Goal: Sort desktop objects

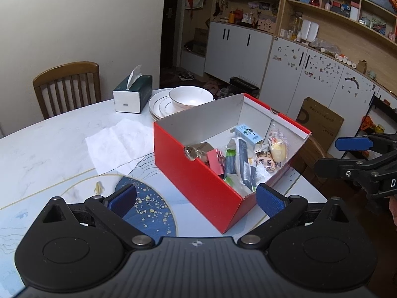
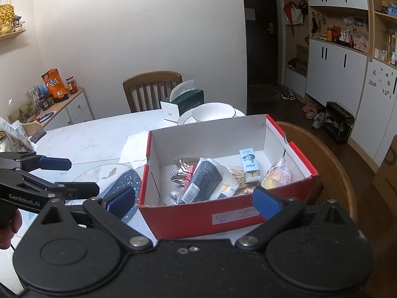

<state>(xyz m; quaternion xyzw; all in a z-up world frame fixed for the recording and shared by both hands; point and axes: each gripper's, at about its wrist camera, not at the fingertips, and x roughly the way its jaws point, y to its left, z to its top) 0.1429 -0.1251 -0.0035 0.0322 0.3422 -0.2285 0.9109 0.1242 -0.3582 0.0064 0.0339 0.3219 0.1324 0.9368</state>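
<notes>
A red cardboard box with a white inside stands on the table; it also shows in the right wrist view. In it lie a dark snack packet, a small blue-white carton, a pink binder clip, a tiger toy, a bag of yellow sweets and toothpicks. My left gripper is open and empty, just before the box's near corner. My right gripper is open and empty, at the box's near wall. Each gripper shows in the other's view: the right, the left.
A tissue box, stacked white plates with a bowl and a loose white tissue lie behind the red box. A wooden chair stands at the table's far side, another chair right of the red box. Cabinets line the right wall.
</notes>
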